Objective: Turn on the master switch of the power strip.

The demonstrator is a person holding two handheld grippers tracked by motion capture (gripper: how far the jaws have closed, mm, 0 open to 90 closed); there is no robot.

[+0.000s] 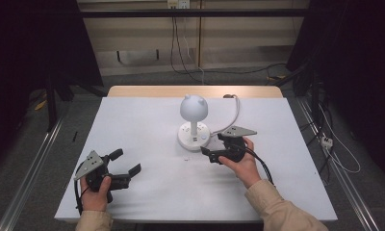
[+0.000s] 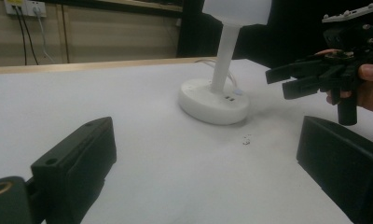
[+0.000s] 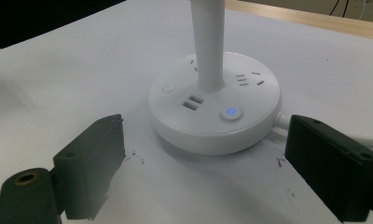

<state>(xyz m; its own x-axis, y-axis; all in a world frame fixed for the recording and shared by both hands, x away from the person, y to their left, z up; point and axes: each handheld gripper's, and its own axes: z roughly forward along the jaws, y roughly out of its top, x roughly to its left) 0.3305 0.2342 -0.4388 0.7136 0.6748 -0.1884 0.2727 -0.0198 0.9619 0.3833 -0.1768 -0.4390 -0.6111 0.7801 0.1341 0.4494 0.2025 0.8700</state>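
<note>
Right hand-held gripper (image 1: 213, 144) approaching the white round-based plastic lamp (image 3: 215, 100).
Both jaws-apart and empty; left hand-held gripper (image 1: 125, 162) idles on the white desk (image 1: 147, 125). Next probably pressing the blue-lit button (image 3: 231, 112).

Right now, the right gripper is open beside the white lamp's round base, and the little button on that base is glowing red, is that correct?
Not quite: the button glows blue, not red, as the right gripper view shows. The rest holds: the right gripper is open beside the round base of the white lamp.
</note>
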